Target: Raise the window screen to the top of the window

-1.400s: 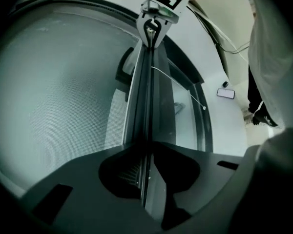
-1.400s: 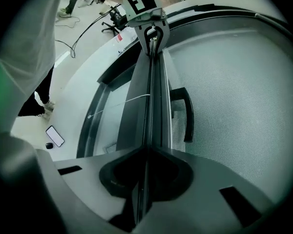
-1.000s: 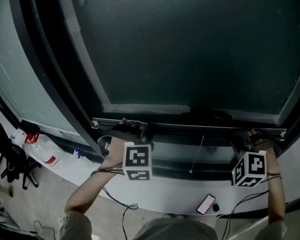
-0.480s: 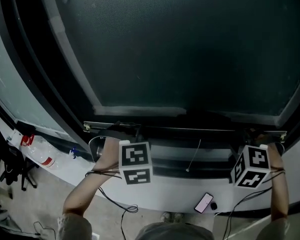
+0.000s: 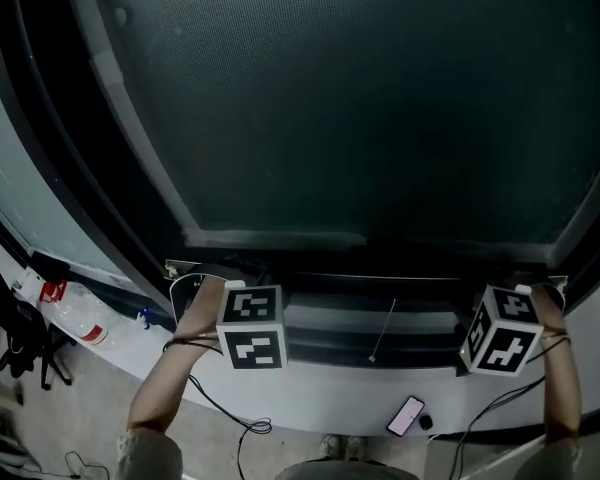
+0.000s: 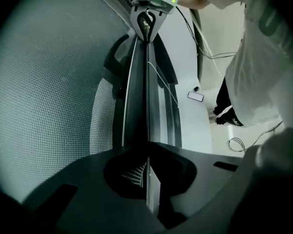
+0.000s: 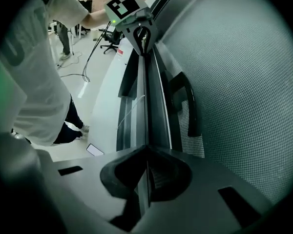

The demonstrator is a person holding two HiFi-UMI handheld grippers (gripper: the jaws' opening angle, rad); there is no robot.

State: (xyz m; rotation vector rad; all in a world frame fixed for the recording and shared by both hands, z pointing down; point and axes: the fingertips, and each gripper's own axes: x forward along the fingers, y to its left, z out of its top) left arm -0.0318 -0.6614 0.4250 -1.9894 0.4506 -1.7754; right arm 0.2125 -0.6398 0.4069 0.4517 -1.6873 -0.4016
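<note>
Left tool clenched on bottom rail of window screen; jaws just closed further, rail edge pinched between them. Right tool clamped on same rail at opposite end. Screen mesh spread over window, rail held low near window's bottom edge. Phone seen below rail.

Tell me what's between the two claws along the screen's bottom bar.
Head view: just the bottom bar itself, with a thin pull cord hanging near its middle.
</note>
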